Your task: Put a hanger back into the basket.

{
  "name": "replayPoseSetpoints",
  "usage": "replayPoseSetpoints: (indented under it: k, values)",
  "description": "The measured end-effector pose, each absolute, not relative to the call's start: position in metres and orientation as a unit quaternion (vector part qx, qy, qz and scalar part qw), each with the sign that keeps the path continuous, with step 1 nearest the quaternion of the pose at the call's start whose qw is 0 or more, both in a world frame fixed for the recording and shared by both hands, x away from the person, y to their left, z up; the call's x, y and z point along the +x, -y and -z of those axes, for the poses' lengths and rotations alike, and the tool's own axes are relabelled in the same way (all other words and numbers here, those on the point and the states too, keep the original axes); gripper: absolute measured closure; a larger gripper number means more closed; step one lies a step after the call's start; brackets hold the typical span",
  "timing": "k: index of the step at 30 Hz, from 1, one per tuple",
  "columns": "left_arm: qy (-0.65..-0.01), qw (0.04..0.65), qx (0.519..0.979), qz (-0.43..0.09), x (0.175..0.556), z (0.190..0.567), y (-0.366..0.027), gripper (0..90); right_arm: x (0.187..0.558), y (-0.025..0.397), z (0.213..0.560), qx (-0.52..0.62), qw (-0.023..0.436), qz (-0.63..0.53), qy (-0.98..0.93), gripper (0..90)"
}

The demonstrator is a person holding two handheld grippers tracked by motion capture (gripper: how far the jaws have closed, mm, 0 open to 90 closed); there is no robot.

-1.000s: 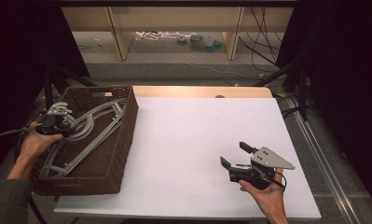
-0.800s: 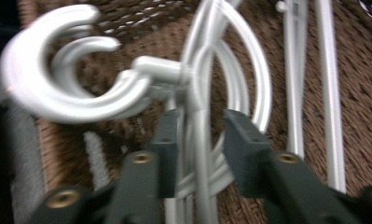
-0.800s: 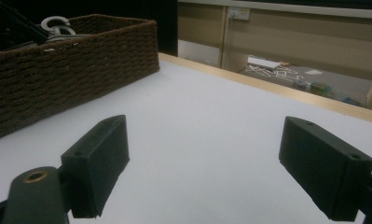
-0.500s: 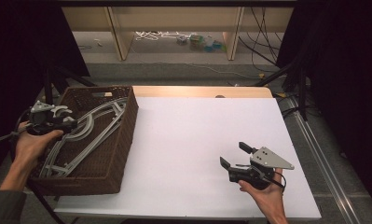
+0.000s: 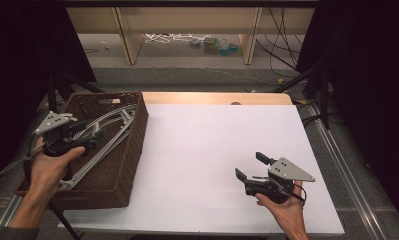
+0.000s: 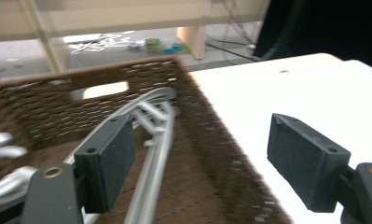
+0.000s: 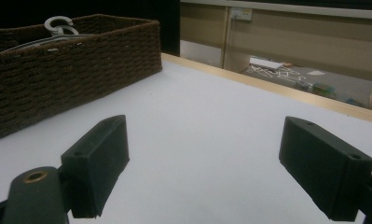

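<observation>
Your left hand-held gripper, jaws wide, hangs over the grey hangers, which seemingly run lengthwise in the basket.

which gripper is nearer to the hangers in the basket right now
Left. The left gripper is over the wicker basket, just above the grey hangers. The right gripper sits far off over the white table.

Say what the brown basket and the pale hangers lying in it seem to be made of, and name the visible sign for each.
Basket: looks like woven wicker or rattan, matt dark brown; its walls show rows of plaited strands, with a cut-out handle slot. Hangers: probably plastic, though metal cannot be ruled out; they are smooth, light grey-white bars with a slight sheen and rounded, moulded-looking edges.
</observation>
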State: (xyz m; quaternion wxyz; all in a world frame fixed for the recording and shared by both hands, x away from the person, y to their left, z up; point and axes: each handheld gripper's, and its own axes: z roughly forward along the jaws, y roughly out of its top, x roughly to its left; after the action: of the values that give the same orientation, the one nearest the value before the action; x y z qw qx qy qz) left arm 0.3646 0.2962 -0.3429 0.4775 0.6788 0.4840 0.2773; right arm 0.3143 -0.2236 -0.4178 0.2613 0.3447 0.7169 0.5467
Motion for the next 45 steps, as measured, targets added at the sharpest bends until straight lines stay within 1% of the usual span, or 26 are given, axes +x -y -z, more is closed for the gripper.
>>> replayPoseSetpoints:
  k: [4,11,19,31,40,43,45]
  values:
    - [-0.473,0.499,0.672,-0.276,0.358,0.342,-0.28,21.9,0.314,0.223,0.418,0.344,0.262,-0.548,-0.716,16.7]
    - [-0.454,0.535,0.664,-0.259,0.35,0.348,-0.253,20.1,0.313,0.222,0.418,0.345,0.257,-0.543,-0.722,16.7]
    - [-0.434,0.556,0.667,-0.239,0.343,0.355,-0.227,19.0,0.311,0.222,0.418,0.345,0.26,-0.543,-0.72,16.6]
    - [-0.423,0.571,0.668,-0.223,0.338,0.373,-0.208,18.6,0.309,0.224,0.419,0.346,0.257,-0.542,-0.721,16.5]
    - [-0.4,0.583,0.672,-0.22,0.331,0.387,-0.194,18.1,0.31,0.224,0.422,0.343,0.256,-0.545,-0.721,16.1]
    - [-0.385,0.592,0.673,-0.22,0.327,0.392,-0.191,16.2,0.31,0.223,0.423,0.34,0.25,-0.544,-0.725,16.1]
    - [-0.378,0.586,0.68,-0.226,0.324,0.394,-0.19,15.9,0.31,0.223,0.423,0.344,0.25,-0.538,-0.728,16.1]
